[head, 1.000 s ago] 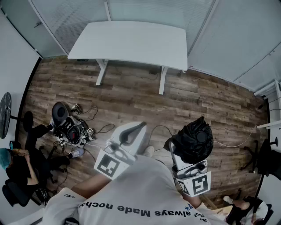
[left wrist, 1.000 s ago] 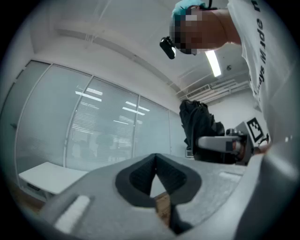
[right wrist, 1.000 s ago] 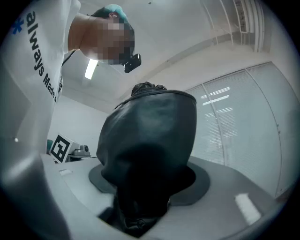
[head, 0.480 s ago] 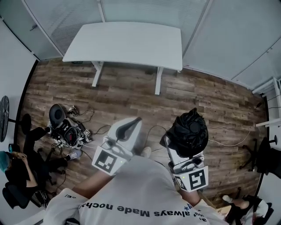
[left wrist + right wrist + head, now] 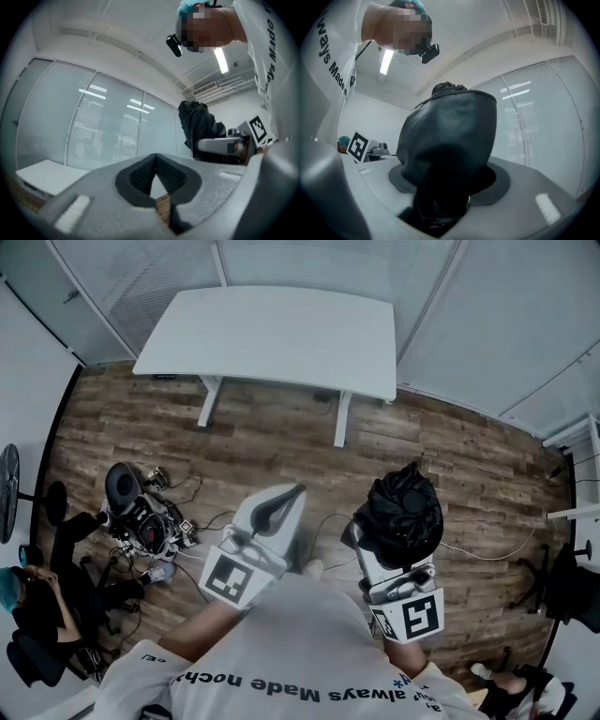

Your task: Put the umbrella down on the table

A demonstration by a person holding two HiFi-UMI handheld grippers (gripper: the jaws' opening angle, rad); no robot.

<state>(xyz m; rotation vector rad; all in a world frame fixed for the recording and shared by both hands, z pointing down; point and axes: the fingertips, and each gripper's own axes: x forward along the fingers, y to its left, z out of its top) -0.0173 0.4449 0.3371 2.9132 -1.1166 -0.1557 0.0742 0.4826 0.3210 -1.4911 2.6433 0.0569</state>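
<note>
A black folded umbrella [image 5: 405, 514] stands upright in my right gripper [image 5: 397, 554], whose jaws are shut on its lower part. In the right gripper view the umbrella [image 5: 448, 136] fills the space between the jaws of the right gripper [image 5: 446, 190]. My left gripper [image 5: 284, 501] is held level beside it, shut and empty; its pads meet at the tips [image 5: 155, 160]. The left gripper view also catches the umbrella [image 5: 198, 125] off to the right. The white table [image 5: 272, 329] stands ahead across the wooden floor, away from both grippers, with nothing on its top.
A heap of cables and gear [image 5: 141, 517] lies on the floor at the left, near a seated person [image 5: 37, 592]. Glass walls with blinds [image 5: 309, 261] run behind the table. A dark chair [image 5: 572, 582] stands at the right edge.
Both grippers have moved forward together toward the table, the umbrella still upright in the right one. The left gripper stays shut.
</note>
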